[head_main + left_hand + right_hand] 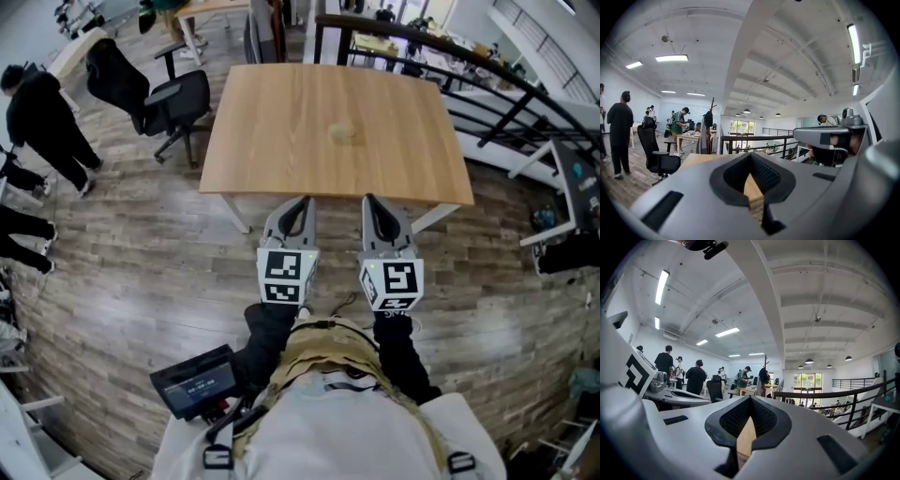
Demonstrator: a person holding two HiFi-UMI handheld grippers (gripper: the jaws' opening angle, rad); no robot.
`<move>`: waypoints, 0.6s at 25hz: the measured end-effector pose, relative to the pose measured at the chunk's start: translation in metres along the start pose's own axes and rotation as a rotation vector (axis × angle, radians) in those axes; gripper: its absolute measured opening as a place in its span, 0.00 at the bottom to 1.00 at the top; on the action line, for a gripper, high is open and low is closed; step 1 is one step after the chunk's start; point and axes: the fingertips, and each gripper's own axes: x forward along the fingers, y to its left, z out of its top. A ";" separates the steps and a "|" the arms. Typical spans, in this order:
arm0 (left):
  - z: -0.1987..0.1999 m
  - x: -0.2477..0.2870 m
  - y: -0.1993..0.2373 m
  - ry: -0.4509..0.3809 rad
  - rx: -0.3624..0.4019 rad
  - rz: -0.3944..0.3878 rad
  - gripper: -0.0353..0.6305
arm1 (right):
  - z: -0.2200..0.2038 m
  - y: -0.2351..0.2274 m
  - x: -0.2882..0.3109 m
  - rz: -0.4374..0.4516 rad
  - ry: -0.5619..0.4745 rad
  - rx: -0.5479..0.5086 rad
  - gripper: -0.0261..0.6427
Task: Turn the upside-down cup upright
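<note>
– Just short of the table (281, 141)'s near edge, both tools hang side by side: left gripper (301, 201) and right gripper (371, 201), each with its jaws pressed together and nothing between them.
– So nothing has started?
– I'd judge not. The cup (343, 133) sits about mid-table, a little toward the far side, well apart from both grippers. It is a small pale shape against the wood, probably mouth-down, but this view is too poor to be sure.
– What's left, then?
– All of it: reach in, open the jaws, take hold, flip it, set it down upright.
– Room to work?
– Plenty over the table. I see nothing else on the top near the cup, and it stands well in from all four edges, so a fumble shouldn't send it off. An office chair (173, 98) stands by the table's far-left corner, and a dark railing (487, 89) runs beyond the table's right and far sides. A person (42, 117) is farther left, well apart from the table.
</note>
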 end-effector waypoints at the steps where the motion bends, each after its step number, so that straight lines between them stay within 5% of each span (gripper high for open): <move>1: -0.003 -0.002 0.005 0.004 -0.005 0.005 0.05 | -0.004 0.002 0.002 -0.001 0.007 0.000 0.07; 15: -0.022 -0.002 0.052 0.036 -0.064 0.059 0.05 | -0.032 0.010 0.033 0.001 0.083 -0.009 0.07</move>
